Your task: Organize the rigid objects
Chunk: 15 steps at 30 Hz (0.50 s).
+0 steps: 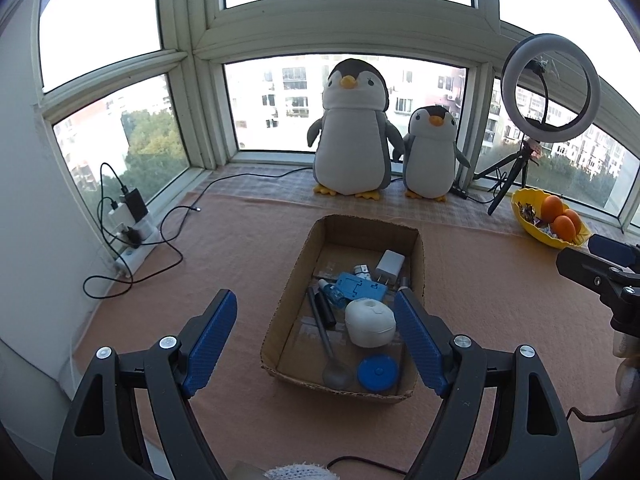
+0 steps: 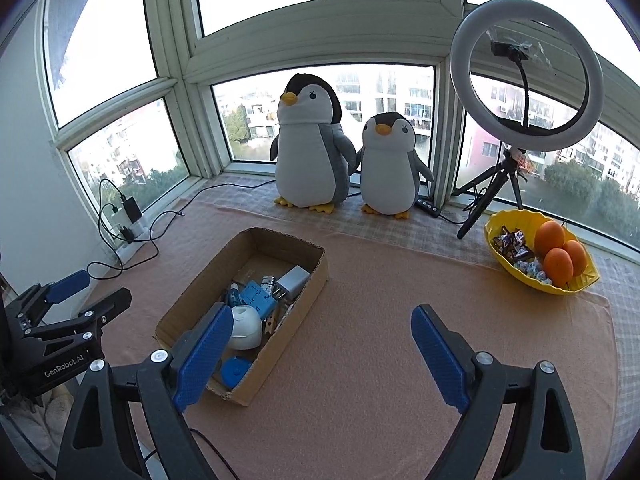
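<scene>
An open cardboard box (image 1: 294,276) (image 2: 308,280) sits on the pink cloth. It holds a white round object (image 1: 369,322) (image 2: 245,326), a blue round lid (image 1: 377,372) (image 2: 235,372), a blue plastic part (image 1: 360,286) (image 2: 258,298), a white charger (image 1: 390,266) (image 2: 294,280), a small blue bottle (image 1: 332,294), a black pen (image 1: 325,310) and a grey spoon (image 1: 326,344). My left gripper (image 1: 316,328) is open and empty just before the box. My right gripper (image 2: 322,340) is open and empty, right of the box.
Two plush penguins (image 1: 352,128) (image 2: 386,164) stand by the window. A ring light on a tripod (image 2: 524,76) and a yellow bowl of oranges and sweets (image 2: 540,254) are at the right. A power strip with cables (image 1: 132,232) lies at the left.
</scene>
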Each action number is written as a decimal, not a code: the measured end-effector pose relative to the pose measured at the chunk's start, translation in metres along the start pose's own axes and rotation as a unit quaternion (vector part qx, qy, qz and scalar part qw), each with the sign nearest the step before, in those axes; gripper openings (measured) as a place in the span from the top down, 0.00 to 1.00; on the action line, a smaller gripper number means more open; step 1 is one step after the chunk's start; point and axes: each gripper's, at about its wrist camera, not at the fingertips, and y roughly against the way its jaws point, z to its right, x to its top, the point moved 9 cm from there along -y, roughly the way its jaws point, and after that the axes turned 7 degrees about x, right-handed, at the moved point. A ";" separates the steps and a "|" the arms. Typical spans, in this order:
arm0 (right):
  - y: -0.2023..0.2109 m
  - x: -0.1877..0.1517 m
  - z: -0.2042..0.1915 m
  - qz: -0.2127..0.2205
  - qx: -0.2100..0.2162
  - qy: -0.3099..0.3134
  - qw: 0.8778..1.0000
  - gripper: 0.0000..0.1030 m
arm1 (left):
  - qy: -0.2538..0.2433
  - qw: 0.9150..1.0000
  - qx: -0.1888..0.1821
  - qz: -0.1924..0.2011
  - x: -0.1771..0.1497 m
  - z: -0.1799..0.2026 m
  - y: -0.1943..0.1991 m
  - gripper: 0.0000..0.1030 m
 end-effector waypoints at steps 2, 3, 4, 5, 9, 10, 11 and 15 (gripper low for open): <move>-0.001 0.000 0.001 -0.001 -0.001 -0.001 1.000 0.14 | 0.000 1.000 0.000 0.001 0.000 0.000 0.000 0.21; -0.001 0.000 0.001 -0.001 -0.002 -0.001 1.000 0.14 | 0.001 1.000 0.000 0.000 0.000 0.000 0.000 0.21; -0.001 0.000 0.001 -0.001 -0.002 -0.002 1.000 0.14 | 0.001 1.000 -0.001 0.000 0.000 0.000 -0.001 0.21; -0.001 0.000 0.002 -0.002 -0.002 -0.003 1.000 0.14 | 0.001 1.000 -0.001 -0.001 0.000 0.001 -0.001 0.21; -0.003 -0.002 0.002 -0.006 -0.003 -0.004 1.000 0.14 | 0.001 1.000 -0.005 -0.004 0.000 0.001 -0.003 0.21; -0.003 -0.002 0.001 -0.006 -0.002 -0.004 1.000 0.14 | 0.001 1.000 -0.005 -0.004 0.000 0.001 -0.003 0.21; -0.004 -0.003 0.001 -0.006 -0.002 -0.004 1.000 0.14 | 0.001 1.000 -0.005 -0.003 0.000 0.002 -0.003 0.21; -0.004 -0.003 0.000 -0.008 -0.003 -0.004 1.000 0.14 | 0.001 1.000 -0.005 -0.004 -0.001 0.001 -0.003 0.21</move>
